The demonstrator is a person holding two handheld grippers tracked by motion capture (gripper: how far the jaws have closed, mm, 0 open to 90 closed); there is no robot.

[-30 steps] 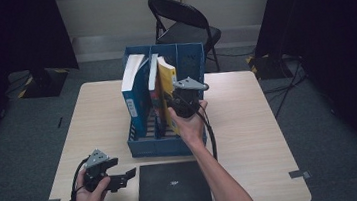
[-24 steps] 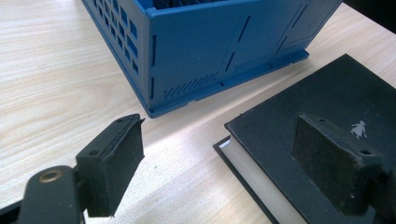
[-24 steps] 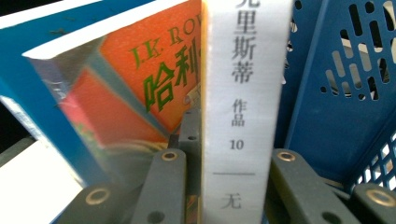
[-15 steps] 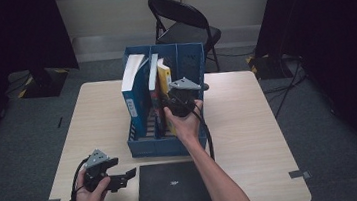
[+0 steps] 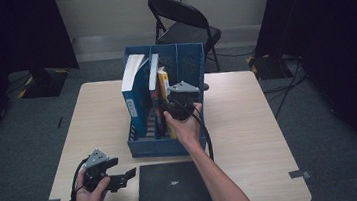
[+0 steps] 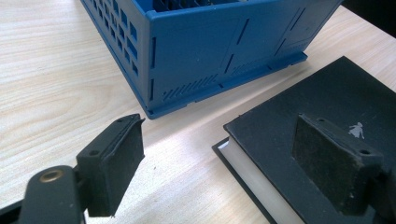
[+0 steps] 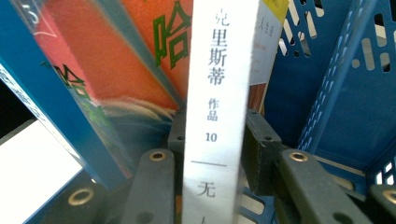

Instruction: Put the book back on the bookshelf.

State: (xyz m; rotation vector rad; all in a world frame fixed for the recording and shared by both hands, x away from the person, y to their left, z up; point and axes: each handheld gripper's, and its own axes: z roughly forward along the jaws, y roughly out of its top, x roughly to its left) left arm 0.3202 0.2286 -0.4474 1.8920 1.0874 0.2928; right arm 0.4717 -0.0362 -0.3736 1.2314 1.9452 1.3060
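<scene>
Book: the white-spined book [image 7: 215,102] stands upright in the blue crate [image 5: 171,144], beside a yellow-covered book [image 5: 164,82] and an orange one [image 7: 140,51].
Right gripper [image 5: 179,103]: its fingers [image 7: 261,154] flank the white spine; they have just been opening, a thin gap shows at one side, grip released.
Crate: sits mid-bench [image 5: 249,123], near a chair [image 5: 183,24].
Left gripper [image 5: 104,172]: fingers [image 6: 114,163] spread wide, holding nothing, over the bench just beside a black book [image 5: 173,189].
</scene>
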